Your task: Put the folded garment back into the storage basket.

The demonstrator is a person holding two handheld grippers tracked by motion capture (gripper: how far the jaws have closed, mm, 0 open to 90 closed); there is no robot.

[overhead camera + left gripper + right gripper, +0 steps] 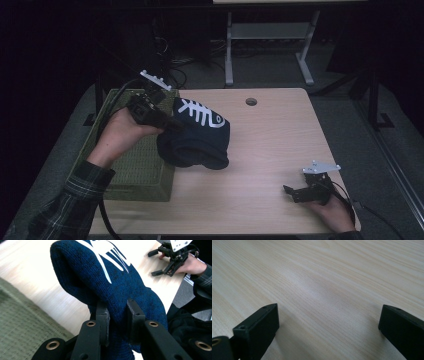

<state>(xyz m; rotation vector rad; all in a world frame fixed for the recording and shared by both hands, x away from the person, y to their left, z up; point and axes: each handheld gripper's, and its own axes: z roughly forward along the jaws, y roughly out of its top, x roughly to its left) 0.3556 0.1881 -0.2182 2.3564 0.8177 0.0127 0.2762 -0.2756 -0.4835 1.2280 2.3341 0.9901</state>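
Observation:
A dark blue knitted garment with a white fish-skeleton print hangs above the wooden table, just right of a green basket. My left gripper is shut on a fold of this knit, whose bulk droops ahead of the jaws; both black pads press into the fabric. At the table's front right corner my right gripper rests in a hand, open. Its two jaws stand wide apart over bare wood, nothing between them.
The green woven basket sits on the table's left side, under my left forearm. A round cable hole lies near the table's far edge. Behind the table stands a desk frame on a dark floor with cables.

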